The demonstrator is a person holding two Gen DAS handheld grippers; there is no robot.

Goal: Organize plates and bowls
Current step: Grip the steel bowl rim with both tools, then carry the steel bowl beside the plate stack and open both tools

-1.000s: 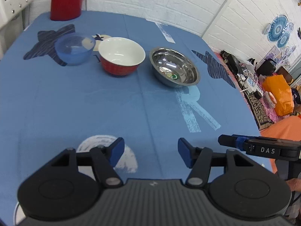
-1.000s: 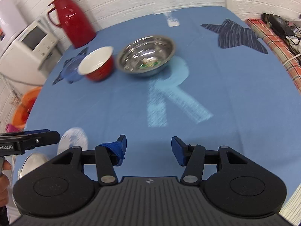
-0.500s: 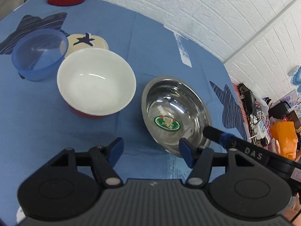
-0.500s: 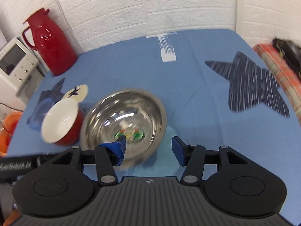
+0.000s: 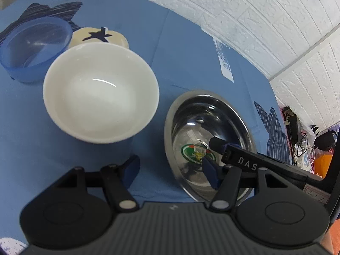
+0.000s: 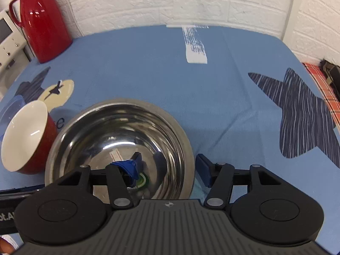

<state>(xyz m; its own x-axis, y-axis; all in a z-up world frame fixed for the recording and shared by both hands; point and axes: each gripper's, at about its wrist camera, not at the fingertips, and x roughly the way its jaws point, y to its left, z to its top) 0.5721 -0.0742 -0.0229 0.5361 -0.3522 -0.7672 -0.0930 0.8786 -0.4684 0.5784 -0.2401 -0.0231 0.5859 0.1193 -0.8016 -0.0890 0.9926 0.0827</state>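
Observation:
A steel bowl [image 5: 204, 127] with a green sticker inside stands on the blue tablecloth [image 5: 187, 48]. Left of it is a red bowl with a white inside [image 5: 101, 91], and further left a translucent blue bowl [image 5: 34, 46]. My left gripper [image 5: 170, 170] is open, low over the near-left rim of the steel bowl, empty. My right gripper [image 6: 167, 169] is open too. Its left finger sits inside the steel bowl [image 6: 119, 136] and its right finger outside the rim. The red bowl [image 6: 25, 140] is almost touching the steel one.
A red thermos [image 6: 42, 19] stands at the table's far left corner, with a white appliance [image 6: 8, 36] beside it. A white brick wall [image 6: 170, 0] runs behind the table. Clutter [image 5: 301, 127] lies past the right table edge.
Both grippers have come forward and down from the table's near side to the bowls. The right gripper's left finger now reaches into the steel bowl. Both stay open.

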